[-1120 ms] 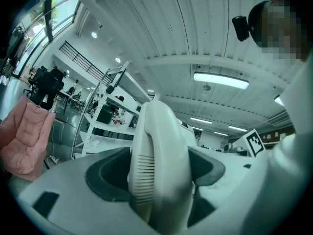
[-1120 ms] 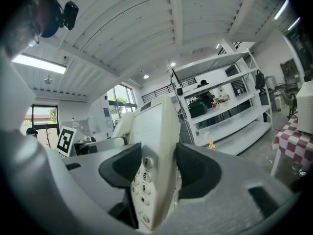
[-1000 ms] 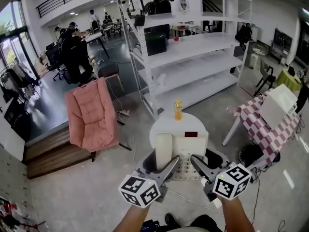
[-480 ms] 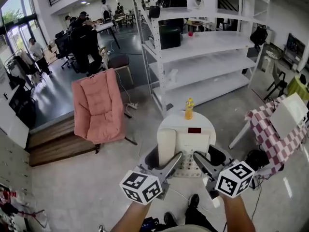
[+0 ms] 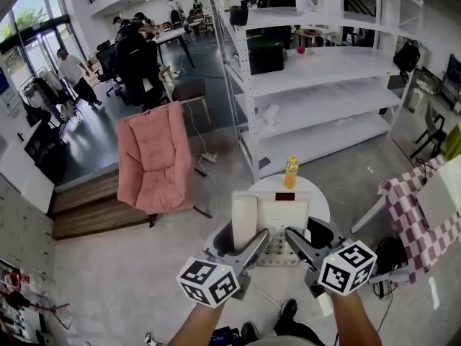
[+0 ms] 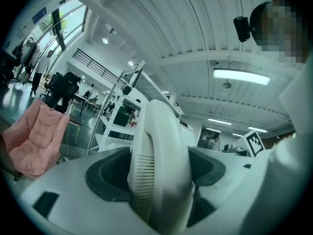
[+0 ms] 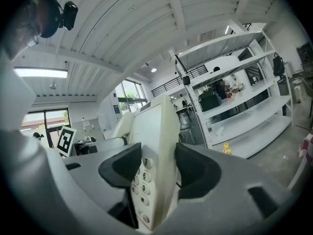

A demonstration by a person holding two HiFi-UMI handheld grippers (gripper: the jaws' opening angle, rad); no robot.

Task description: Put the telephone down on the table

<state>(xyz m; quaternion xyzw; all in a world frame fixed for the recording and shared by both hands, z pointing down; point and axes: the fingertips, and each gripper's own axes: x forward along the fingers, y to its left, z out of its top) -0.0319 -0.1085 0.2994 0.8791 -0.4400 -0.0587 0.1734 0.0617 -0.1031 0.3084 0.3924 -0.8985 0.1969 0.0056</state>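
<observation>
The cream-white desk telephone [image 5: 272, 222] was held between 2 grippers over the near part of the round white tabletop [image 5: 319, 199]. Whether its base touched that surface could not be told from the head view. The left gripper [image 5: 256, 241] had its jaws closed to a narrow gap on the telephone's left side, pads pressed against the curved handset [image 6: 157, 165] lying in its cradle. The right gripper [image 5: 293, 239] was clamped likewise on the right side, 1 pad over the number keypad [image 7: 142, 180] and the other on the underside. A yellow bottle [image 5: 291, 172] stood upright near the far edge of the tabletop, apart from the telephone.

To set it down well, both grippers would best descend together and keep the body level, since a lag on 1 side could tip it or jolt the handset from its cradle. The base should land flat, well inside the rim and short of the bottle. Only with the weight resting on the tabletop should the jaws part, both at once, then draw back without dragging the telephone.
</observation>
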